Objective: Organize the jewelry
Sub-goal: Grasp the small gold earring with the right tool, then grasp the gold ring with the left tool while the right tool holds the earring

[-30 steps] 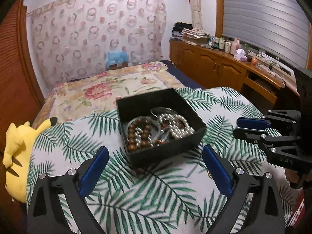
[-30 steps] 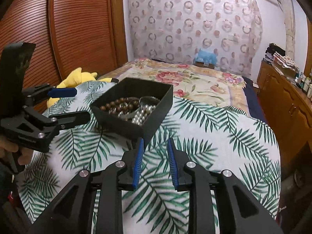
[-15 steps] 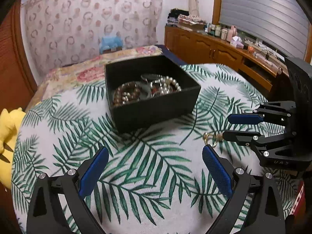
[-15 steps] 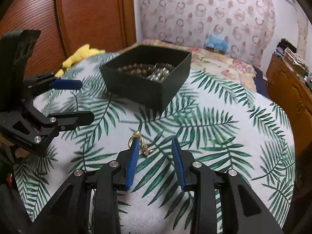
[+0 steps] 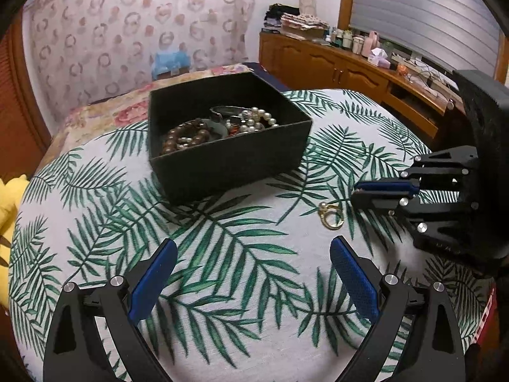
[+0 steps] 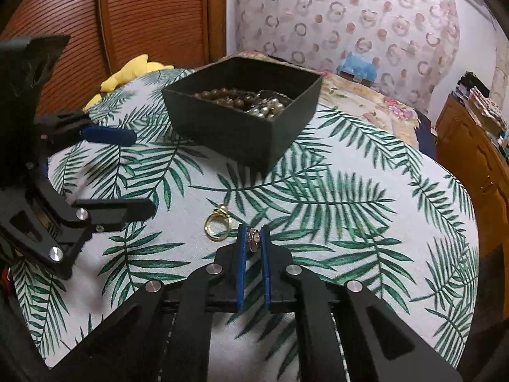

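A black open box (image 5: 229, 156) (image 6: 241, 127) holds brown bead bracelets (image 5: 184, 137) and pearl strands (image 5: 257, 121). It stands on a round table with a palm-leaf cloth (image 5: 222, 254). A gold ring (image 5: 331, 216) (image 6: 217, 227) lies on the cloth in front of the box. My right gripper (image 6: 254, 238) (image 5: 366, 194) is shut on a small silver pearl piece (image 6: 253, 238), just right of the gold ring. My left gripper (image 5: 251, 270) (image 6: 133, 172) is open and empty, hovering over the cloth before the box.
A yellow plush toy (image 6: 127, 73) lies past the table's left edge. A bed with a floral cover (image 5: 111, 117) is behind the table. A wooden sideboard (image 5: 350, 73) with bottles runs along the right wall.
Both grippers have dropped lower and nearer to the table. My right gripper has closed from a narrow gap onto the small pearl piece beside the gold ring. The left gripper stays open.
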`<state>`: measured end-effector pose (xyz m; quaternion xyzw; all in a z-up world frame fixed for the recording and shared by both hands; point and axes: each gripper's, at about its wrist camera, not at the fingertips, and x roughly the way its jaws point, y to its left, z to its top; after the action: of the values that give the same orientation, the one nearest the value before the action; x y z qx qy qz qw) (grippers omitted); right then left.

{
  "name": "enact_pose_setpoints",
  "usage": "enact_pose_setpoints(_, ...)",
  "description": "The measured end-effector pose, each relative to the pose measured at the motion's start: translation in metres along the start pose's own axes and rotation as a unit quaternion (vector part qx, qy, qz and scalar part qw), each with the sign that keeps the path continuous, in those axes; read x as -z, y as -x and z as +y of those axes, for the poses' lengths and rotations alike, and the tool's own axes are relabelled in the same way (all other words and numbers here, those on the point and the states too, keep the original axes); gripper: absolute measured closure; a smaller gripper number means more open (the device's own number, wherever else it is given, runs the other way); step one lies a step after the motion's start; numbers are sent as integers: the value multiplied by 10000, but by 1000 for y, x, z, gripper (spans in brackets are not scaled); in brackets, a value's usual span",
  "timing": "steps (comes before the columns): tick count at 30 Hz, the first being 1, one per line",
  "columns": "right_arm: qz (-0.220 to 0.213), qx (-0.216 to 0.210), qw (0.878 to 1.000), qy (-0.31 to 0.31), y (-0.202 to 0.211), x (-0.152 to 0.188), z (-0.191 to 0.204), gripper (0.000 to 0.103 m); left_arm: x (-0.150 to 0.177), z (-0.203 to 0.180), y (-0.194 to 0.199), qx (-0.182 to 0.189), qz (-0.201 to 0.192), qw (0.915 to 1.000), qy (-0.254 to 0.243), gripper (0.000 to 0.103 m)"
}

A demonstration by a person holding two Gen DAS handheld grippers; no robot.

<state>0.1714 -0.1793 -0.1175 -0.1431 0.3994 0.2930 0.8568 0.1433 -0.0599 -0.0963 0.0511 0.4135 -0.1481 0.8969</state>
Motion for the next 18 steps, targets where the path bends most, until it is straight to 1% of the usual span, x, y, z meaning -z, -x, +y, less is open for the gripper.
enact_pose_setpoints(8, -230, 101, 9995, -209, 21, 7, -18, 93, -12, -25, -13, 108, 46, 9995, -287, 10)
enact_pose_setpoints(9, -255, 114, 9993, -233, 24, 8, -21, 93, -14, -29, -16, 147, 47, 9994, -324, 15)
enact_pose_setpoints(10, -272, 123, 9992, -250, 26, 9, -23, 93, -15, -32, -18, 164, 67, 9992, -365, 25)
enact_pose_setpoints(11, -282, 131, 9992, -263, 27, 11, -24, 93, -16, -35, -19, 169, 86, 9990, -402, 29)
enact_pose_setpoints(13, -294, 149, 9990, -293, 29, 14, -28, 93, -18, -42, -22, 221, 102, 9985, -496, 40)
enact_pose_setpoints(14, -297, 156, 9990, -303, 30, 15, -29, 93, -18, -44, -24, 229, 118, 9983, -526, 43)
enact_pose_setpoints(16, -305, 173, 9989, -323, 31, 18, -31, 93, -19, -51, -28, 240, 144, 9977, -612, 53)
enact_pose_setpoints(18, -313, 179, 9988, -333, 31, 20, -33, 93, -19, -55, -31, 240, 187, 9972, -679, 59)
